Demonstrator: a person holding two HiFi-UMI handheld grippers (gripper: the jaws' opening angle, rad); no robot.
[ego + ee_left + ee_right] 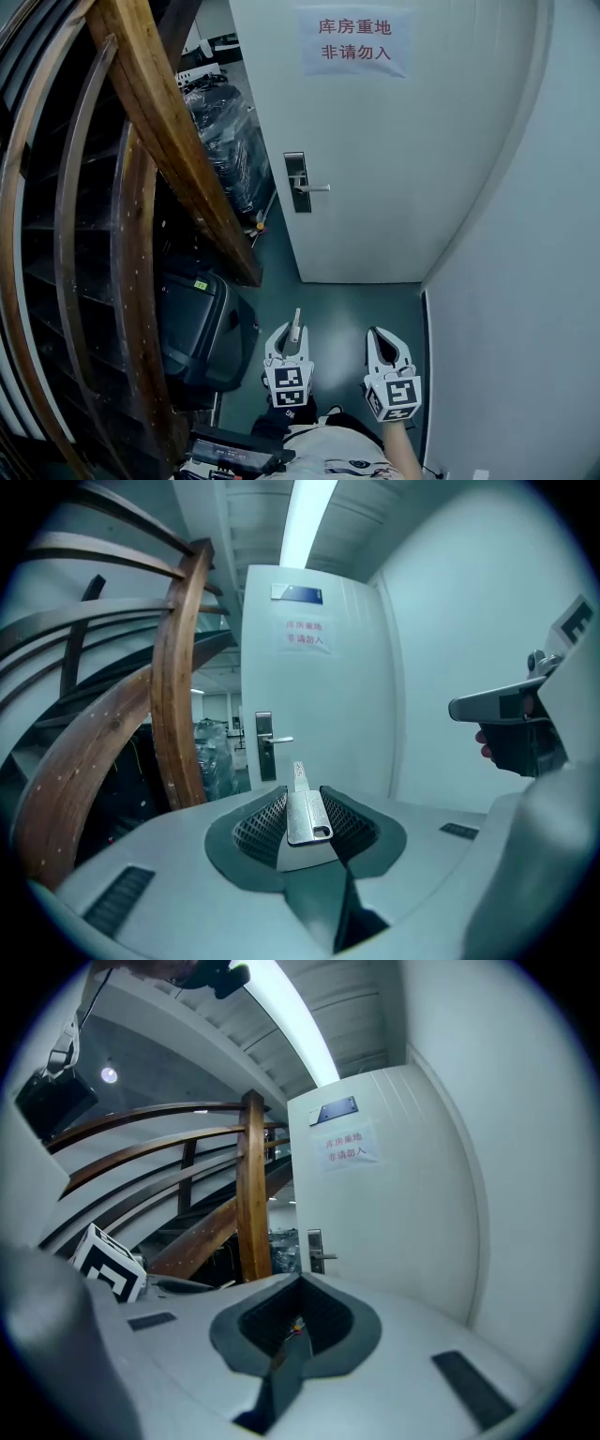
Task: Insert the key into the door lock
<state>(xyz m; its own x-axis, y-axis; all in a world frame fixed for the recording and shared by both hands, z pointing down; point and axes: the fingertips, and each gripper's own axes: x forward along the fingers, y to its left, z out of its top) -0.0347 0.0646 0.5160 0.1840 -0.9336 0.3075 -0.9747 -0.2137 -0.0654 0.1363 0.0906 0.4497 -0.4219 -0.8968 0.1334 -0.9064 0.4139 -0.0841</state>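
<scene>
A white door [394, 141] stands ahead, with a steel lock plate and lever handle [298, 183] on its left edge. My left gripper [289, 332] is low, well short of the door, and shut on a silver key [295, 326] whose blade points toward the door. In the left gripper view the key [306, 810] sits clamped between the jaws and the lock plate [264, 746] is far ahead, slightly left of the blade. My right gripper [385, 337] hangs beside it, shut and empty. The right gripper view shows its closed jaws [300, 1286] and the distant lock plate [315, 1250].
A curved wooden stair railing [159, 122] fills the left side and reaches close to the door. A black suitcase [197, 323] stands under it, with wrapped goods [225, 122] behind. A pale wall [525, 281] closes the right. A paper notice [354, 42] hangs on the door.
</scene>
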